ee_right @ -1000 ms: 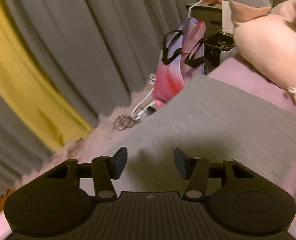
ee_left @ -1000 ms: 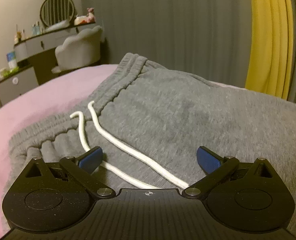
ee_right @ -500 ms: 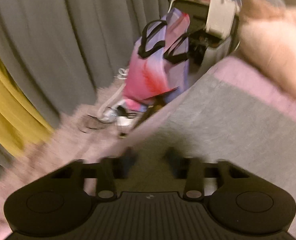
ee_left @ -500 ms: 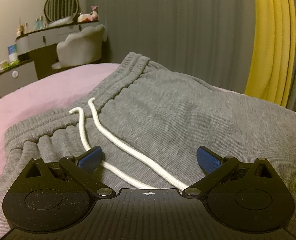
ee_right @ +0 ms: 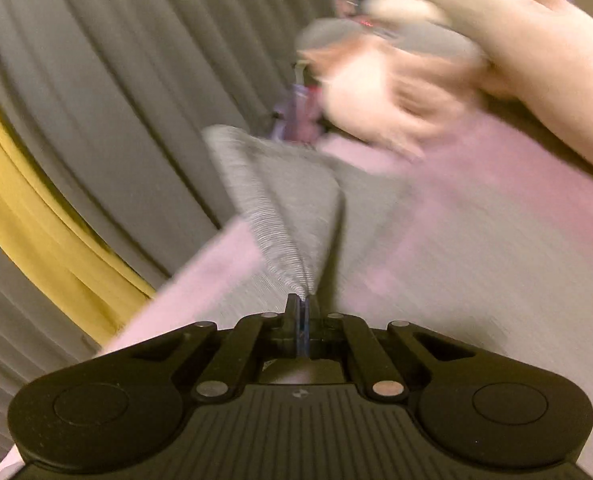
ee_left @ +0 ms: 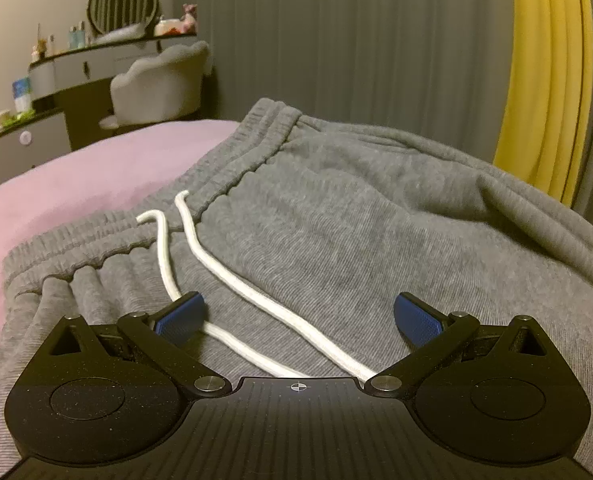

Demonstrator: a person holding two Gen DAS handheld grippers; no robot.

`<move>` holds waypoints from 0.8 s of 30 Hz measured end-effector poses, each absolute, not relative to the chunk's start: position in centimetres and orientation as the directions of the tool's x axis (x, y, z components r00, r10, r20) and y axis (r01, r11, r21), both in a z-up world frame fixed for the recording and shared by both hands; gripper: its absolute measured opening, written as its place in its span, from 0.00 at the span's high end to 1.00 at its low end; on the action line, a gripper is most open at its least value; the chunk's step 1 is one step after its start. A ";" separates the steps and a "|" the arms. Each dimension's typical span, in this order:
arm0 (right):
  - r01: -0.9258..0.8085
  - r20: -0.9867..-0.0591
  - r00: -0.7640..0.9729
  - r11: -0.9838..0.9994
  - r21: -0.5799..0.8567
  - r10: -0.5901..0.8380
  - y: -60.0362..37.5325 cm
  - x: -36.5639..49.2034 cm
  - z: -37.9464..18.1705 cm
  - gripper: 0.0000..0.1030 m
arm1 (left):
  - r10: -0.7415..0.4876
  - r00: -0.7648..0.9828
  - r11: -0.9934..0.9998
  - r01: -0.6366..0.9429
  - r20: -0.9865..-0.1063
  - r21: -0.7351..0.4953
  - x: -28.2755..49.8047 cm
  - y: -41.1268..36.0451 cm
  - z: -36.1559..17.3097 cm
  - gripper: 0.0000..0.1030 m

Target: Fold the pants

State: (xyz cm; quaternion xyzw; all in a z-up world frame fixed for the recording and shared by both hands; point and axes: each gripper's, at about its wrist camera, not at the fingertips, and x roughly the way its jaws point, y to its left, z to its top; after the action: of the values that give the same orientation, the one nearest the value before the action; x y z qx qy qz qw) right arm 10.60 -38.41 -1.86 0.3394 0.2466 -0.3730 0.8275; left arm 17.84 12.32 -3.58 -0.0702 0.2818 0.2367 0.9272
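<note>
Grey sweatpants (ee_left: 336, 216) lie on a pink bed (ee_left: 96, 176), waistband toward the far left, with a white drawstring (ee_left: 200, 260) trailing toward me. My left gripper (ee_left: 298, 316) is open and low over the pants just below the waistband, the drawstring running between its blue pads (ee_left: 414, 318). In the blurred right wrist view my right gripper (ee_right: 302, 312) is shut on the ribbed cuff end of a grey pant leg (ee_right: 280, 220), which rises in a pulled-up fold from the jaws.
A vanity desk (ee_left: 56, 92) with a round mirror and a grey chair (ee_left: 160, 80) stand beyond the bed's far left. Grey and yellow curtains (ee_left: 544, 80) hang behind. A pink plush toy (ee_right: 476, 64) lies on the bed beyond the right gripper.
The right gripper has closed on the pant leg cuff and swung, its view now blurred and turned toward the plush toy. The left gripper has stayed open and moved little.
</note>
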 end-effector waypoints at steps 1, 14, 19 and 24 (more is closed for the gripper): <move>0.795 -0.685 0.587 0.465 0.389 -0.431 -38.3 8.9 -3.0 0.98 | 0.394 0.730 0.879 -0.477 -0.558 -0.003 17.8 12.4 -3.5 0.00; 0.751 -0.700 0.657 0.327 0.574 -0.281 -42.9 5.3 -6.3 0.51 | 0.372 0.681 0.901 -0.427 -0.631 0.070 12.5 16.0 2.0 0.00; 0.686 -0.640 0.727 0.237 0.688 -0.248 -44.7 5.9 -7.4 0.58 | 0.542 0.652 0.835 -0.487 -0.529 0.256 9.0 21.0 7.2 0.00; 0.671 -0.635 0.741 0.243 0.700 -0.216 -46.0 7.1 -7.3 0.95 | 0.561 0.611 0.802 -0.568 -0.559 0.184 7.0 26.0 12.7 0.00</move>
State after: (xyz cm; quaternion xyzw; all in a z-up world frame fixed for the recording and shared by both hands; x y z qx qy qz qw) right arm 7.12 -45.98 -7.28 0.5416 0.2101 -0.2918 0.7599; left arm 6.99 25.97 12.75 -0.0060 0.3092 0.3144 0.8975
